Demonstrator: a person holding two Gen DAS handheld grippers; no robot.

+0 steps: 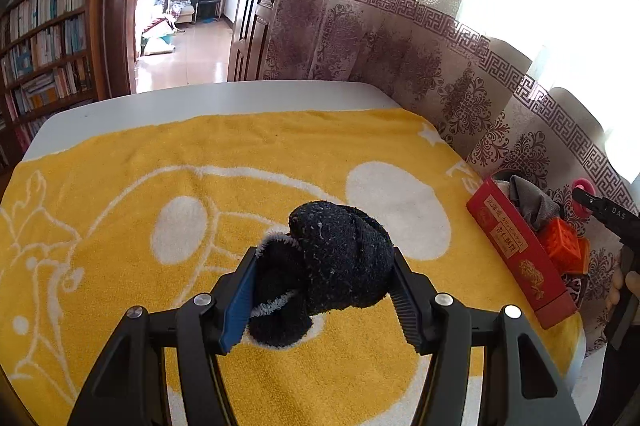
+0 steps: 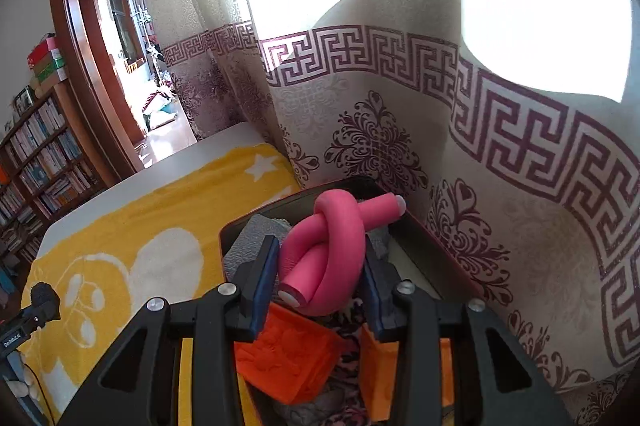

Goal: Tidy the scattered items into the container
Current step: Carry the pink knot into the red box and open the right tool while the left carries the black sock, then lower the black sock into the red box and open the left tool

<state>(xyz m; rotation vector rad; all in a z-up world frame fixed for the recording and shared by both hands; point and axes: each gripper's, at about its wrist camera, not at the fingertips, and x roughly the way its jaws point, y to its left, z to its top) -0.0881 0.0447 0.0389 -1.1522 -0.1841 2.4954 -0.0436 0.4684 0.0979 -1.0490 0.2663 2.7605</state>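
The red box (image 1: 520,250), our container, sits at the right edge of the yellow towel (image 1: 160,154) that covers the white table (image 1: 180,102), hard against the patterned curtain (image 2: 500,154). A bookshelf (image 1: 44,38) lines the wall beyond. Inside the box: a grey cloth (image 1: 532,200) and two orange blocks (image 2: 288,350). Above the towel, the left gripper (image 1: 324,290) has its pads clamped on a bundled black sock (image 1: 332,266), lifted off the fabric, well apart from the box. And over the box, the right gripper (image 2: 320,282) pinches a knotted pink foam roller (image 2: 332,246), its fingers (image 2: 262,282) tight against both sides of the knot, directly above the cloth and blocks.
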